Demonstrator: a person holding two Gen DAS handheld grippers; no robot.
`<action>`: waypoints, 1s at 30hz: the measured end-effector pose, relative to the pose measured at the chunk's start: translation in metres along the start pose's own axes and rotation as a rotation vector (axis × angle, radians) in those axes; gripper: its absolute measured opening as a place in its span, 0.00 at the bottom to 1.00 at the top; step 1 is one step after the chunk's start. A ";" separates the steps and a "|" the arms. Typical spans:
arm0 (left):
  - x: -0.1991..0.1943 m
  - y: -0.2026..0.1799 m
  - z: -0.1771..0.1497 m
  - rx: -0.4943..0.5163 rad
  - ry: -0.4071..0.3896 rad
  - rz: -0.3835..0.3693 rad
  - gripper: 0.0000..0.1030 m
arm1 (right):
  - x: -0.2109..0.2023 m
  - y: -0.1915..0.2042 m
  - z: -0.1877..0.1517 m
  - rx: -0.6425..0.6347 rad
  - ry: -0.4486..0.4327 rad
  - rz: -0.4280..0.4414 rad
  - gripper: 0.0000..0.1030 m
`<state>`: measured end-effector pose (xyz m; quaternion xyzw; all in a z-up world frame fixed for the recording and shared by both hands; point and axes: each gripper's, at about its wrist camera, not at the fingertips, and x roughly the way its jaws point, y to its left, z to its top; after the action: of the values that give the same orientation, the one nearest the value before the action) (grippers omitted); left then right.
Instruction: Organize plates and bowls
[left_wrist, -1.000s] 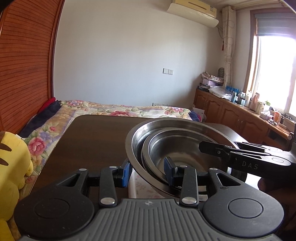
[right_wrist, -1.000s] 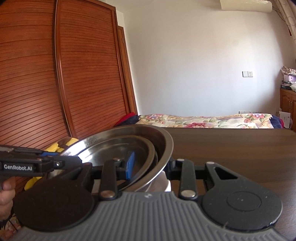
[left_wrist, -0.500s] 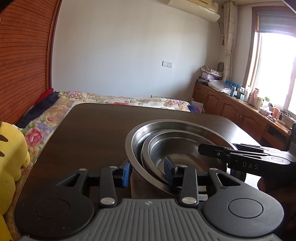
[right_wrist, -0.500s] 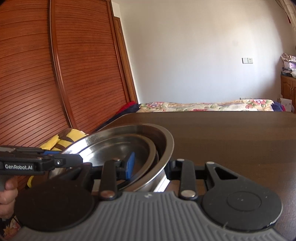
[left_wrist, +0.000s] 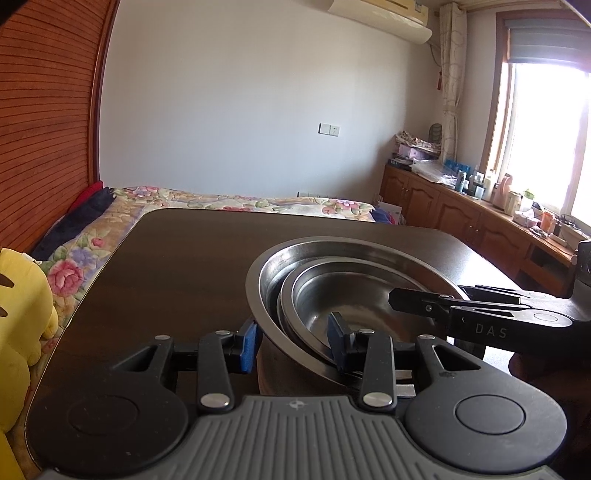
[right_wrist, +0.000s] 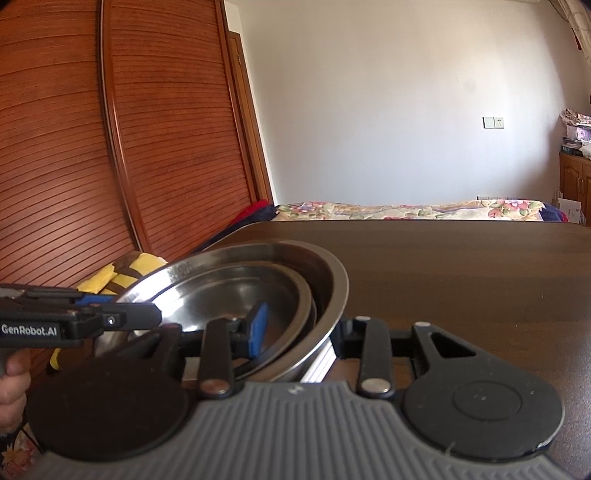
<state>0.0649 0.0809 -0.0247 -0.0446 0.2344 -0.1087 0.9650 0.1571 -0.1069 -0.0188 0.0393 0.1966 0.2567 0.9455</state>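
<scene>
The stacking looked largely finished: a nested stack of 3 round stainless-steel bowls and plates (left_wrist: 351, 291) sat 1 inside another, the widest steel bowl outermost (right_wrist: 332, 273) and 2 shallower pieces within it. No other dishes showed on the dark brown wooden table (left_wrist: 177, 266), so what seemed left was to settle the stack on that surface and let go. Whether its base already touched the table could not be told; it appeared tilted in both views, with a pale strip visible just under its near edge.

The left gripper (left_wrist: 291, 341) reached forward along the table's near edge with its blue-padded fingers (left_wrist: 248, 343) straddling the stack's rim, 1 pad outside the wall and the other inside the bowl. A visible gap remained between the outer pad and the metal, so the jaws stood spread around the rim, not pinching it.

The right gripper (right_wrist: 295, 334) came in from the opposite side, its left blue pad (right_wrist: 258, 326) inside the stack against the inner wall and the other finger hidden behind the outer bowl. It seemed to be clamping the rim, though the hidden finger made that a judgement. A person's hand (right_wrist: 13, 387) held the left tool's handle at the frame edge. A yellow plush toy (left_wrist: 18, 317) lay beside the table.
</scene>
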 end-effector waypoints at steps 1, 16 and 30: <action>0.000 0.000 -0.001 0.002 0.000 -0.001 0.41 | -0.001 0.000 -0.001 -0.004 0.001 -0.001 0.38; -0.011 -0.007 0.000 0.045 -0.057 0.091 0.91 | -0.023 -0.005 0.008 -0.027 -0.059 -0.095 0.75; -0.042 -0.027 0.016 0.047 -0.139 0.151 1.00 | -0.067 -0.009 0.023 -0.028 -0.154 -0.146 1.00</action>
<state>0.0311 0.0647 0.0115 -0.0117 0.1670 -0.0380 0.9852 0.1176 -0.1478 0.0239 0.0314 0.1223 0.1859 0.9744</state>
